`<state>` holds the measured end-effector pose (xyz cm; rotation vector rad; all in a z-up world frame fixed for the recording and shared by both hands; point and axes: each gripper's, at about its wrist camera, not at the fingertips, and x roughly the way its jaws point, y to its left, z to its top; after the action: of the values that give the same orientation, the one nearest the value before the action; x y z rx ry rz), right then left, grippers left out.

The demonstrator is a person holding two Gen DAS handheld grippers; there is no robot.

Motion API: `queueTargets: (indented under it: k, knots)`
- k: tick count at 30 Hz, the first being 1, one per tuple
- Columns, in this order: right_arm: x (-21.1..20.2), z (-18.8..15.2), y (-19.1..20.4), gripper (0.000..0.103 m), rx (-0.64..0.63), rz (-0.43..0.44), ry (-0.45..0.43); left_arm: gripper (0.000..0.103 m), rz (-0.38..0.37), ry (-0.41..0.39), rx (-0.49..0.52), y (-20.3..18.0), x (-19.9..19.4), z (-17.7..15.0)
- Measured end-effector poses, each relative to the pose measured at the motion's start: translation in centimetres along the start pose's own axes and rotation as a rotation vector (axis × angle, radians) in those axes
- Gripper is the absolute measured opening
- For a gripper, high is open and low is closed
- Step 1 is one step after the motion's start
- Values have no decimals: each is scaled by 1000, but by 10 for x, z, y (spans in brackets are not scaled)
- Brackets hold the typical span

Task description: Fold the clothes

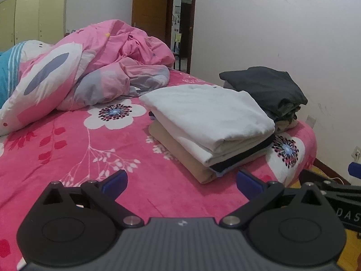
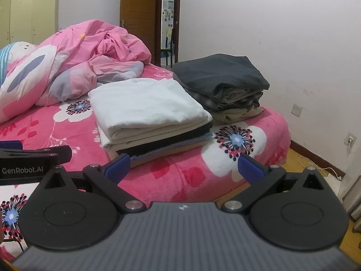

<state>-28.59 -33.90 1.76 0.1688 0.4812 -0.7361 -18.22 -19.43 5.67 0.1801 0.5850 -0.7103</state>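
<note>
Both grippers hung empty over the bed, two folded stacks ahead of me.

My left gripper and right gripper were spread wide, grasping nothing. The white-topped stack sat mid-frame on the pink bedspread, the dark stack just behind it at upper right, close to the mattress corner. I judged a careless nudge could tip either pile off that edge, or a finger could snag the top fold and undo it. The rumpled duvet lay upper left.
</note>
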Motion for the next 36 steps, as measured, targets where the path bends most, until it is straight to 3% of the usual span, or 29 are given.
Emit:
queueTargets:
  k: [36]
  knots:
    - [6, 0, 7, 102, -11, -3, 27, 103, 9, 14, -17, 8, 2, 3]
